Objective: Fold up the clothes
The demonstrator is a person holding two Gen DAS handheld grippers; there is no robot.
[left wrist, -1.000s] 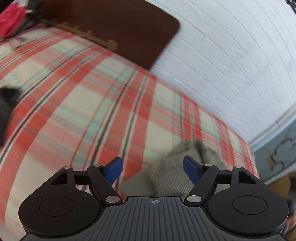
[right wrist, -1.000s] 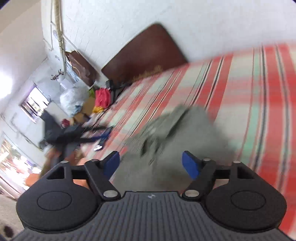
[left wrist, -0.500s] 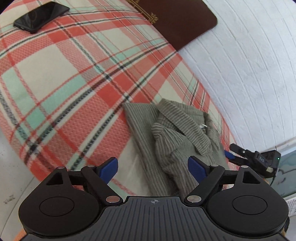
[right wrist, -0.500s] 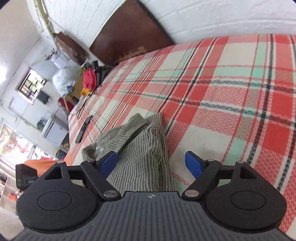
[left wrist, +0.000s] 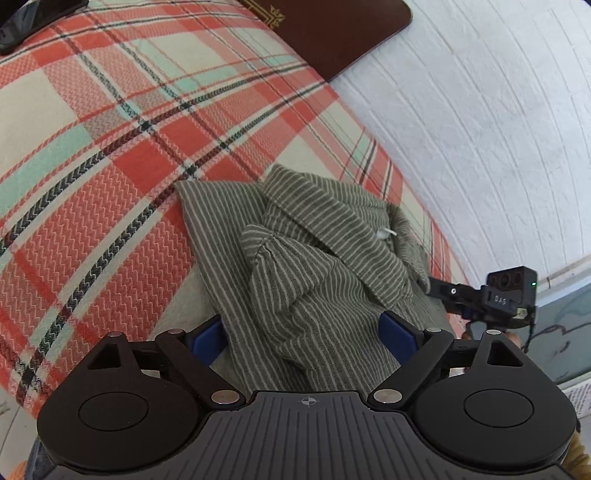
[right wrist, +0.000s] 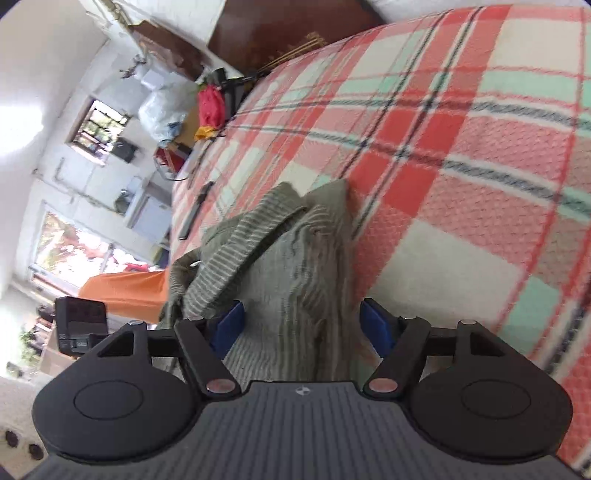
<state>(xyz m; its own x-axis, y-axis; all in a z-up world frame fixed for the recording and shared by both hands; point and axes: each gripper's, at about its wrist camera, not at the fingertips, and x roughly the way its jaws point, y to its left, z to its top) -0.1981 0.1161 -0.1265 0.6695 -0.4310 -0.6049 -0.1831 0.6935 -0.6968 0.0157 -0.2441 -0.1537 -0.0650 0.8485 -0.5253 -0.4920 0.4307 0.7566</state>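
I see the striped shirt [left wrist: 314, 266] bunched in a loose heap on the plaid bed [left wrist: 110, 155], not squared. My left tool [left wrist: 303, 338] and right tool [right wrist: 303, 325] gape wide, holding nothing. Flattening and folding look outstanding.

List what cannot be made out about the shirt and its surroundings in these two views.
- Shirt near hem: left view, hidden behind the left gripper body.
- Shirt stripes: right view, smeared by motion blur beside the right gripper.
- Phone: left view, cut off by the top edge.
- Clutter by the window: right view, too small and distorted.
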